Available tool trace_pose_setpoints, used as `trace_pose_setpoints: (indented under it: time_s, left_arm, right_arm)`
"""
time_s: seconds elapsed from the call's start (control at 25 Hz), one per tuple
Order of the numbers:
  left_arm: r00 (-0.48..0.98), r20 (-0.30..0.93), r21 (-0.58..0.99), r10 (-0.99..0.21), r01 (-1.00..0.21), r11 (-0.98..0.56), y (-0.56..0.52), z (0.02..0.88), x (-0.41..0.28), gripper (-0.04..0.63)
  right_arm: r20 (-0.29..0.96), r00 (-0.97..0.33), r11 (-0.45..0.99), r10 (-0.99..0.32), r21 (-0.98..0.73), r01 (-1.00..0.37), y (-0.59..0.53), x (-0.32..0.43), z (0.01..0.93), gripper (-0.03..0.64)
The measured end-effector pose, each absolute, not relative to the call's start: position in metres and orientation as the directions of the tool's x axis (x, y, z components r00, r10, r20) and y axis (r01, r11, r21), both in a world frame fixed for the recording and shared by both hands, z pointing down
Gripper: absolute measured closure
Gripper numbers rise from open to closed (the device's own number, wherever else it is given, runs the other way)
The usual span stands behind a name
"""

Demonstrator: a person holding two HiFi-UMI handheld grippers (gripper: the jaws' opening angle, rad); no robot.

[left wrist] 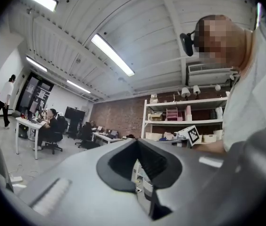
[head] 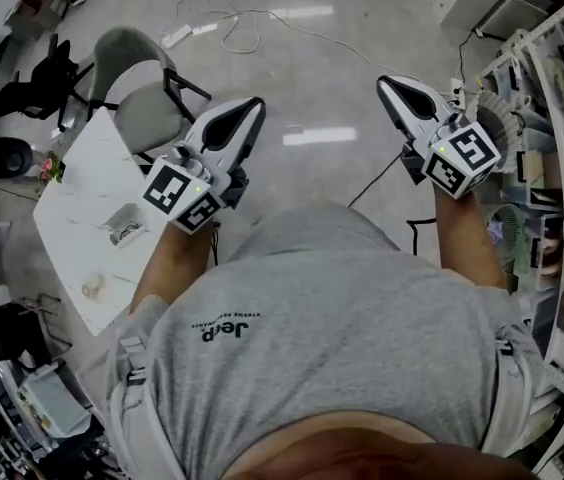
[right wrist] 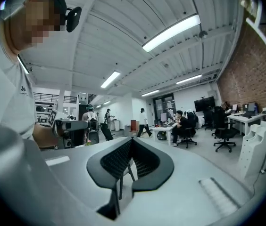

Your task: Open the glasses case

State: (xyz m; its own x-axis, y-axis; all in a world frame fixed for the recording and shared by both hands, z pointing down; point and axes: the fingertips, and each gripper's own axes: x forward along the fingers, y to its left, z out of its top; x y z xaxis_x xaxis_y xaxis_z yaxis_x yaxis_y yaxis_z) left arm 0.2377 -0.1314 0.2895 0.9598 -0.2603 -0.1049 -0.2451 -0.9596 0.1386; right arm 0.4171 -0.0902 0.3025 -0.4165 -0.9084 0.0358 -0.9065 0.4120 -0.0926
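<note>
While the person stands beside the white table [head: 67, 173], both claws are held up in front of the grey T-shirt [head: 342, 318], level with each other and well apart. Neither is over the table.

The left claw [head: 255, 103] has its jaws together, the dark tips meeting with nothing between them. Its marker cube [head: 182, 196] sits by the hand. The right claw [head: 383, 82] is the same: jaws together at the tips, nothing gripped, with its marker cube [head: 462, 156] at the wrist end.

What I take to be the glasses case [head: 122, 225] lies about the middle of the table, toward the edge nearest the person and well away from both claws. It is a small pale boxy thing with something dark in it, too small to tell if it is open. A small round object [head: 92, 288] rests closer to the table's near corner. A grey chair [head: 147, 103] stands at the table's far end, touching or just beside it. Cluttered shelves [head: 562, 178] run along the person's right, and a white cable [head: 232, 28] trails over the floor [head: 312, 58] ahead.
</note>
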Motion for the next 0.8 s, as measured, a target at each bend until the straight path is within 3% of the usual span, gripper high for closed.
trace_pose_setpoints:
  time_s: [0.28,0.8]
  left_arm:
    - [0.951,-0.115,0.159,-0.286,-0.267,-0.951,-0.151,0.279,0.217,0.540]
    - [0.934,-0.145,0.163,-0.326,-0.302,-0.939,-0.155,0.268,0.191,0.540]
  right_arm:
    - [0.034,-0.382,0.377,-0.924,-0.100,-0.921,-0.090,0.417,0.290,0.614]
    - [0.061,-0.446,0.442,-0.893,-0.069,-0.894,-0.102,0.391,0.282,0.614]
